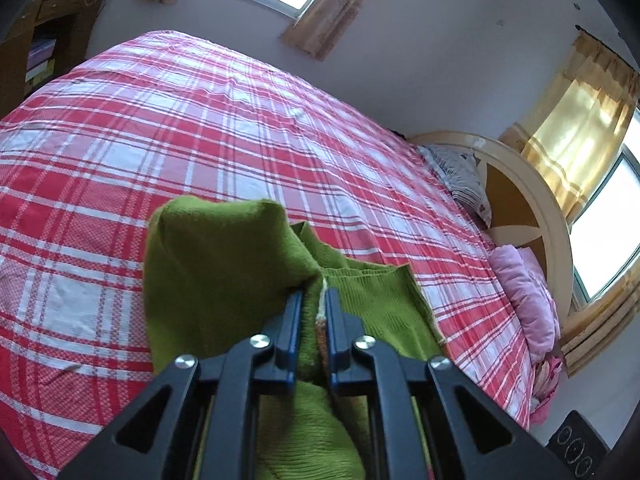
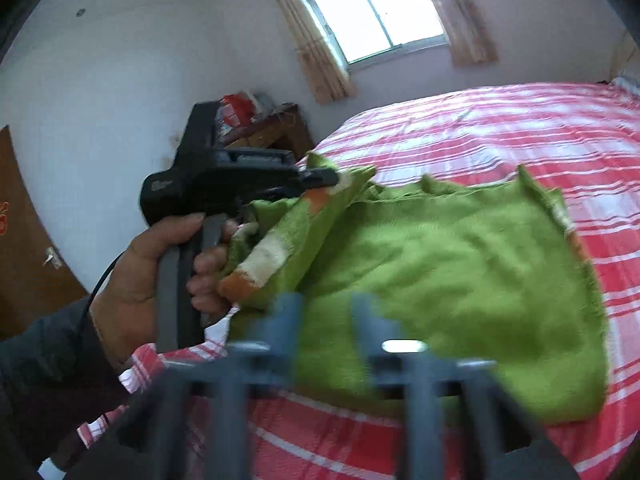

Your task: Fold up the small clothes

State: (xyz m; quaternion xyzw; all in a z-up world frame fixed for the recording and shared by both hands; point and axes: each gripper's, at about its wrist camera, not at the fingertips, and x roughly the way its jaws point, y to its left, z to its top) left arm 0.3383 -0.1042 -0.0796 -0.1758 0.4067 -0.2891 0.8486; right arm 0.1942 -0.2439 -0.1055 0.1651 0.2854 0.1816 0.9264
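A small green knitted garment (image 1: pixel 224 264) hangs bunched from my left gripper (image 1: pixel 314 296), whose blue pads are shut on its edge. In the right wrist view the same garment (image 2: pixel 440 272) lies mostly spread on the red-and-white plaid bed (image 2: pixel 500 128). Its orange and white striped band (image 2: pixel 272 256) is lifted at the left, where the left gripper (image 2: pixel 320 178) grips it, held by a person's hand (image 2: pixel 132 276). My right gripper (image 2: pixel 326 304) is blurred, hovers over the garment's near edge, and stands open with nothing pinched between its fingers.
The plaid bed (image 1: pixel 160 120) fills most of the view. A round wooden headboard (image 1: pixel 520 200), a striped pillow (image 1: pixel 460 176) and pink bedding (image 1: pixel 524 296) sit at its right end. A wooden shelf (image 1: pixel 44 40) and a cluttered table (image 2: pixel 272 132) stand by the wall.
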